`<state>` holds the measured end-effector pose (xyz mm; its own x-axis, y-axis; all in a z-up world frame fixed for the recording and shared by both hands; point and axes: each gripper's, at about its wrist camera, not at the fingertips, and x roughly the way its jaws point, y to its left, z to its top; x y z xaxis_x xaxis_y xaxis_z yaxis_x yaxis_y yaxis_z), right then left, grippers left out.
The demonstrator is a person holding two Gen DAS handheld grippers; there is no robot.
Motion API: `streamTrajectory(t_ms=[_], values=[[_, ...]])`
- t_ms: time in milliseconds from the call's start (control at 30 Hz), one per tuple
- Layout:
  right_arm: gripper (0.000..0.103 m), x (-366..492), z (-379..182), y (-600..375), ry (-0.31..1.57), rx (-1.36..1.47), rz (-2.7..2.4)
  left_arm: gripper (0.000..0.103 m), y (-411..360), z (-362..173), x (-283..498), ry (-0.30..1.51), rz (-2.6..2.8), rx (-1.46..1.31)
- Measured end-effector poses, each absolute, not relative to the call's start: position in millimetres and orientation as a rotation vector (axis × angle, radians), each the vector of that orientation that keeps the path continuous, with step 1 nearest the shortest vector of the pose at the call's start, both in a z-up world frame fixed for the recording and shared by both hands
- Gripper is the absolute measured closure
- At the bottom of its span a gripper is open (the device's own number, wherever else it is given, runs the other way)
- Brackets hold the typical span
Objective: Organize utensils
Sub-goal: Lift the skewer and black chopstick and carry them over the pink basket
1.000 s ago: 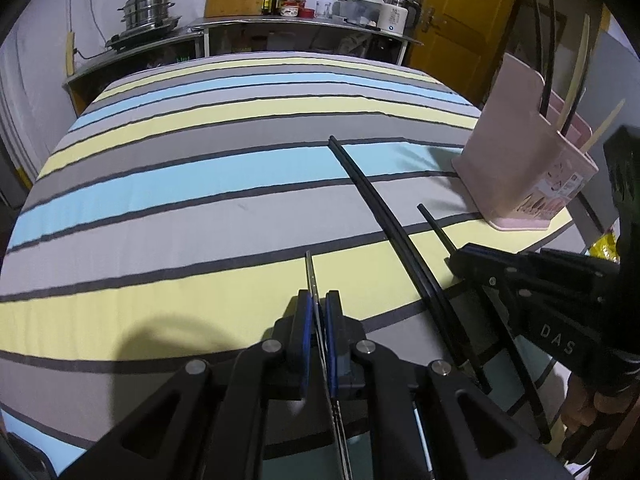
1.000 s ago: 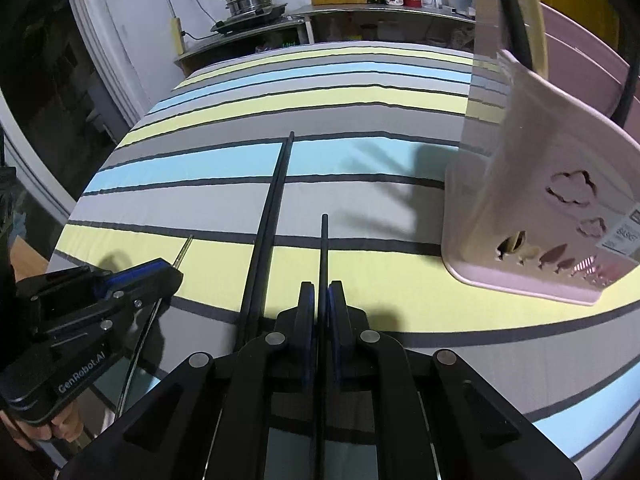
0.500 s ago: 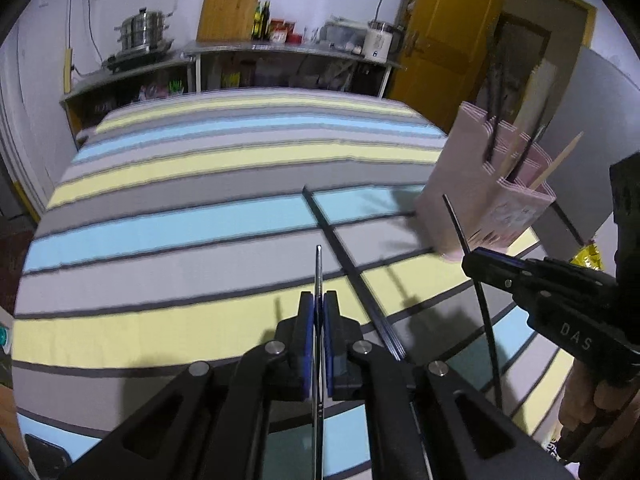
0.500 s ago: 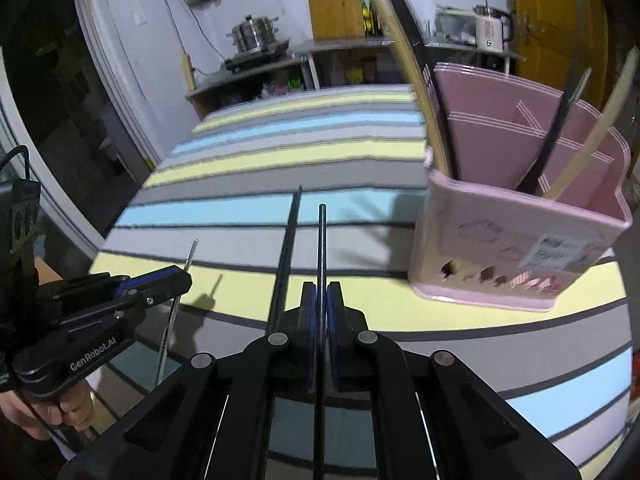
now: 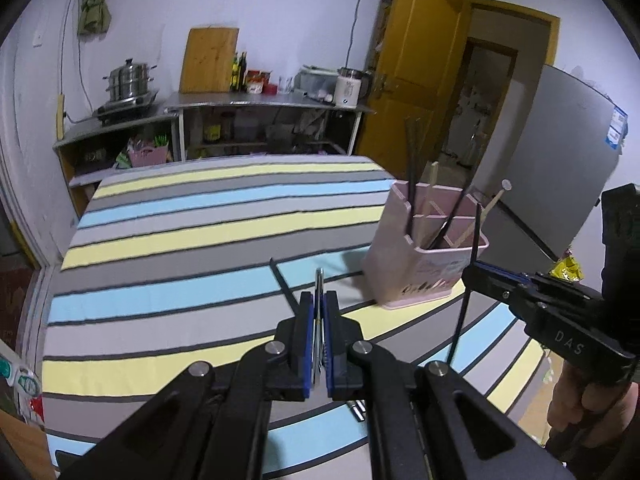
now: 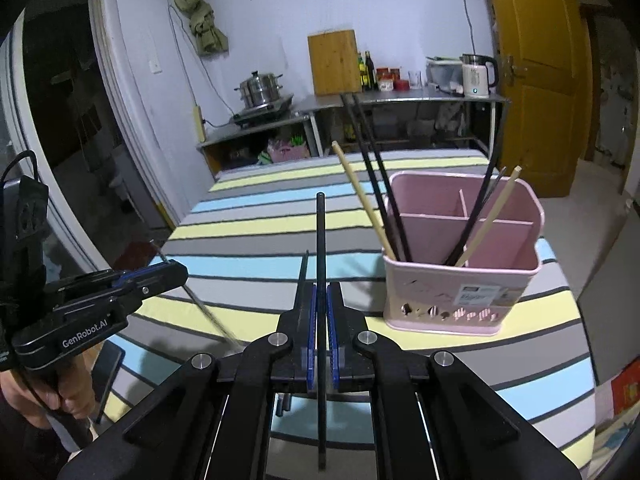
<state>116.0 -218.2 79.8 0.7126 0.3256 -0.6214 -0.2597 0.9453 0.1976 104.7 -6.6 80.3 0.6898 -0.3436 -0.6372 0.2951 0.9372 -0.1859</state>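
My left gripper [image 5: 319, 300] is shut on a thin metal chopstick [image 5: 319, 280], held up above the striped tablecloth [image 5: 180, 240]. In the right wrist view the left gripper [image 6: 176, 270] shows at the left with the metal stick [image 6: 208, 312] slanting down from it. My right gripper [image 6: 320, 292] is shut on a black chopstick [image 6: 320, 232] that points ahead. It also appears at the right in the left wrist view [image 5: 472, 270]. A pink divided holder [image 6: 460, 280] with black and wooden chopsticks stands ahead to the right. One more black chopstick [image 6: 302, 276] lies on the cloth.
A steel counter [image 6: 400, 98] with a pot, bottles and a kettle runs behind the table. A yellow door [image 6: 536, 80] is at the back right and a grey fridge [image 5: 560, 180] stands past the holder. A dark flat object [image 6: 108, 364] lies near the table's left edge.
Both grippers have risen off the table, each carrying its chopstick. The holder has dropped lower in view, so its open compartments now show from above.
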Motion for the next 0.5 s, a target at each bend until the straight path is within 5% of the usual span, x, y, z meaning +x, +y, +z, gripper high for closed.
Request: streamTrajectory(t_ms=[500], values=[[0.098, 96.1, 108.4, -246.0, 0.634, 0.140, 0.288, 0.098, -40.5, 112.6, 105.6, 0.699, -0.448, -0.073]])
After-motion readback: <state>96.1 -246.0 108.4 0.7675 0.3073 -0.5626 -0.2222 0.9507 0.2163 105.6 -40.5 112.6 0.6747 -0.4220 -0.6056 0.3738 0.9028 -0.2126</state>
